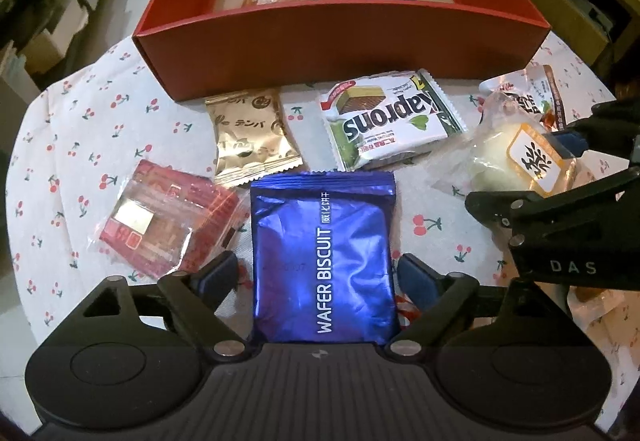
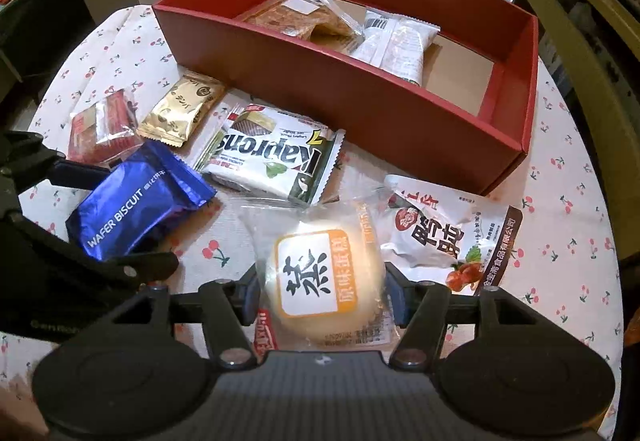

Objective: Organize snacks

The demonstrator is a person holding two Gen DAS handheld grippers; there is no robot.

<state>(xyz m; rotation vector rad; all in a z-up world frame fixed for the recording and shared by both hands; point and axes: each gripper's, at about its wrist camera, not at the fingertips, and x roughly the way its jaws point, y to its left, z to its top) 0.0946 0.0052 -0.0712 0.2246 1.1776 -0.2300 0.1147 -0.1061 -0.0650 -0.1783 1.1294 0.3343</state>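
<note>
A blue wafer biscuit pack (image 1: 322, 261) lies between the fingers of my left gripper (image 1: 316, 273). The jaws stand wide, with a small gap between each pad and the pack. My right gripper (image 2: 322, 291) has its pads against the wrapper of a round steamed cake pack (image 2: 316, 277), which rests on the table. The red box (image 1: 340, 37) stands behind, holding a brown pastry pack (image 2: 304, 17) and a white pack (image 2: 396, 41). On the cloth lie a gold sachet (image 1: 248, 137), a green-white Kaprons wafer pack (image 1: 384, 121) and a red clear-wrapped pack (image 1: 160, 217).
A white pouch with a red logo (image 2: 444, 237) lies right of the cake. The round table has a cherry-print cloth (image 1: 80, 113), and its edge curves close on both sides. Shelves and cartons (image 1: 44, 41) stand beyond the table on the left.
</note>
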